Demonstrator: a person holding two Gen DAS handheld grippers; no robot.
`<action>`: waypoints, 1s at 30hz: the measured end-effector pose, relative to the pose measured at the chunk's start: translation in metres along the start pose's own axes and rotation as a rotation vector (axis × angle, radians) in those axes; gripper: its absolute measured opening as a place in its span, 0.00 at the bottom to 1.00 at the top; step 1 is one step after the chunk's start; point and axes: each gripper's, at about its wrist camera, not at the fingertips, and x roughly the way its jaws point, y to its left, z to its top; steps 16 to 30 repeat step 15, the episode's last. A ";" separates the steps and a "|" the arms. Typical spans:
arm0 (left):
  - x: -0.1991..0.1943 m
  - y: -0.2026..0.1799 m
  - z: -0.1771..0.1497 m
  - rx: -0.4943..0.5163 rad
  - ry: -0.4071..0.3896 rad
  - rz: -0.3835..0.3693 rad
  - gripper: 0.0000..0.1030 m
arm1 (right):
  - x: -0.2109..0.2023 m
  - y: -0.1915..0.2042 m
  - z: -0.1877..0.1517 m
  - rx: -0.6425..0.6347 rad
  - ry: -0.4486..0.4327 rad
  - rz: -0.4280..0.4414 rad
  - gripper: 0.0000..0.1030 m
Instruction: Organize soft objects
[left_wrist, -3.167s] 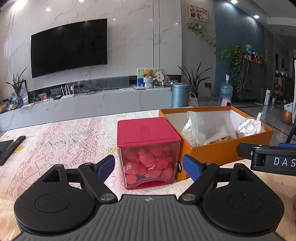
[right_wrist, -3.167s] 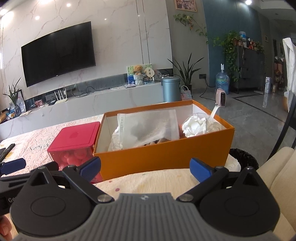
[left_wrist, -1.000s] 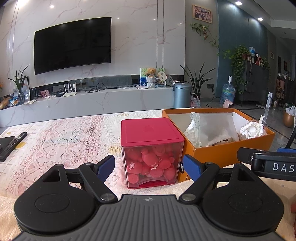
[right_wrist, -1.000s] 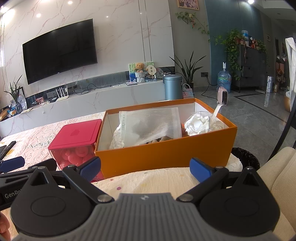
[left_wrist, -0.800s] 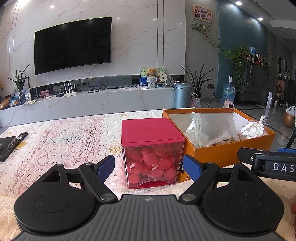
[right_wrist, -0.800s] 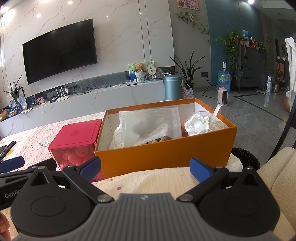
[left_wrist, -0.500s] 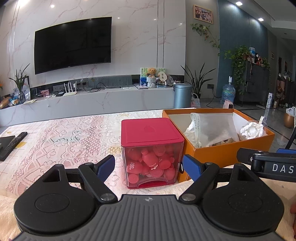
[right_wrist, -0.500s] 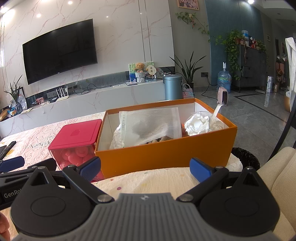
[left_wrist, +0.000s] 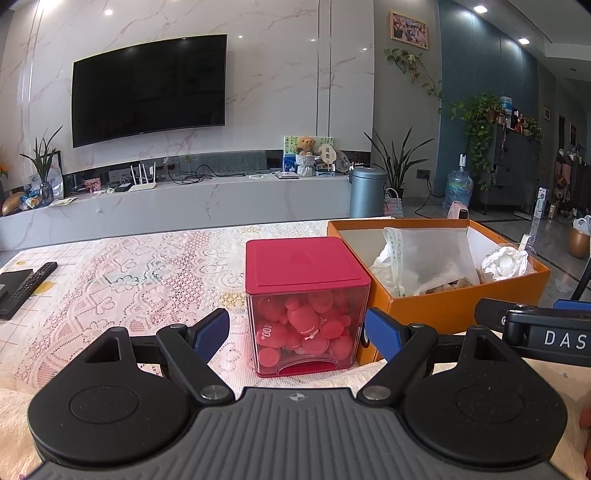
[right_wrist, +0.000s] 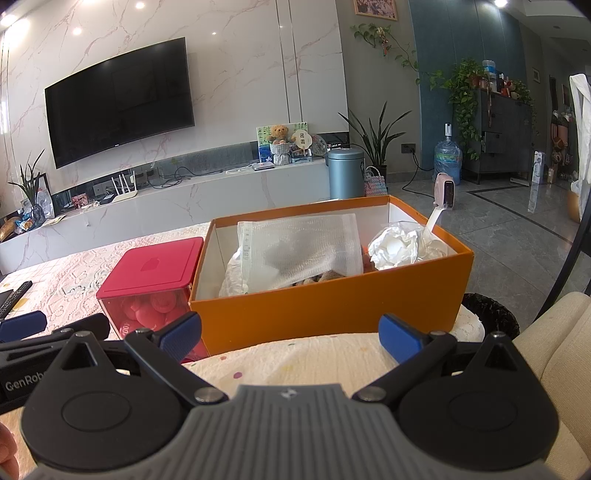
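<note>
A clear cube container with a red lid (left_wrist: 306, 291), full of red soft pieces, stands on the lace tablecloth; it also shows in the right wrist view (right_wrist: 151, 280). Right beside it is an open orange box (left_wrist: 454, 306) (right_wrist: 332, 306) holding a white mesh bag (right_wrist: 303, 251), a white plastic bag (left_wrist: 388, 258) and crumpled white wrapping (right_wrist: 399, 243). My left gripper (left_wrist: 297, 330) is open and empty, just short of the red container. My right gripper (right_wrist: 290, 332) is open and empty in front of the orange box.
A black remote (left_wrist: 29, 284) lies at the table's far left. A cream towel (right_wrist: 295, 362) lies under the grippers. A black bin (right_wrist: 487, 314) and a beige sofa arm (right_wrist: 554, 332) are at the right. A TV wall stands behind.
Both grippers have stayed open and nearly still over the last second. Since 3.2 s ago the left view has levelled out and the container sits slightly more central.
</note>
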 end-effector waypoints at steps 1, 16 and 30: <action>0.000 -0.001 0.000 0.001 -0.001 0.001 0.95 | 0.000 0.000 0.000 0.000 0.000 0.000 0.97; -0.003 0.000 0.000 -0.010 -0.009 -0.006 0.95 | 0.002 -0.001 0.001 -0.013 0.006 -0.005 0.97; -0.003 0.000 0.000 -0.010 -0.009 -0.006 0.95 | 0.002 -0.001 0.001 -0.013 0.006 -0.005 0.97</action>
